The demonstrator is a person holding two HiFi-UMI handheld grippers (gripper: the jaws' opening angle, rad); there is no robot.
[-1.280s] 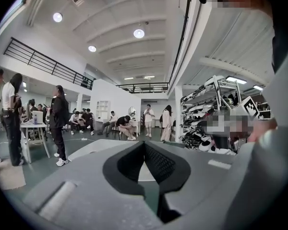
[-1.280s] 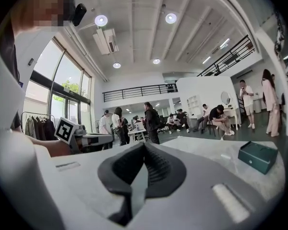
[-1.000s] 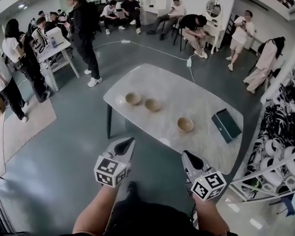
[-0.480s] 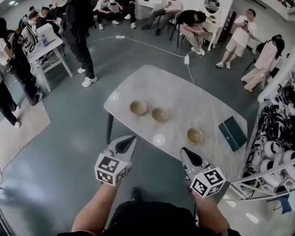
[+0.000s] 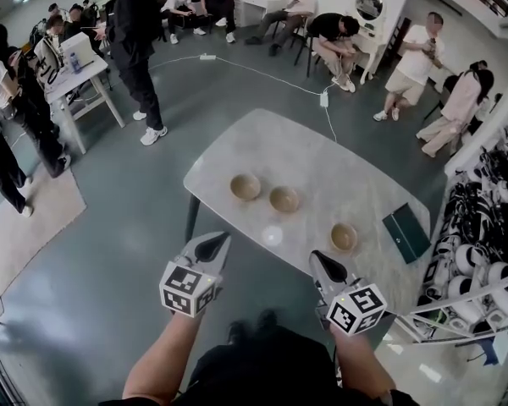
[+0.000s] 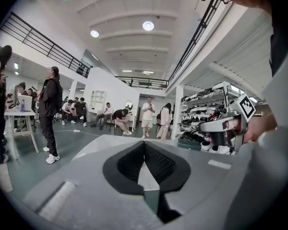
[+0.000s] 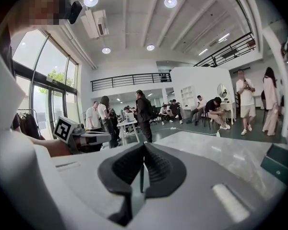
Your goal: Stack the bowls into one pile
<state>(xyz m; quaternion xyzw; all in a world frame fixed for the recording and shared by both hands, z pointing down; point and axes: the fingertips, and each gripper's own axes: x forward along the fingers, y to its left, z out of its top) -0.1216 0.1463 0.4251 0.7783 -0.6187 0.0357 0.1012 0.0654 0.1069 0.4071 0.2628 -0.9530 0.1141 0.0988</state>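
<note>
Three tan bowls stand apart on the pale marble table: the left bowl, the middle bowl and the right bowl. My left gripper hangs shut and empty in front of the table's near-left edge. My right gripper is also shut and empty, just short of the near edge, below the right bowl. In the left gripper view the pads meet with nothing between them; the same holds for the pads in the right gripper view. No bowl shows in either gripper view.
A dark green case lies at the table's right end. A shoe rack stands to the right. A standing person and a small white table are at far left; seated people and a floor cable lie beyond.
The table and bowls have drawn nearer in the head view as I walked toward them. Both grippers came forward to the table's near edge, still shut.
</note>
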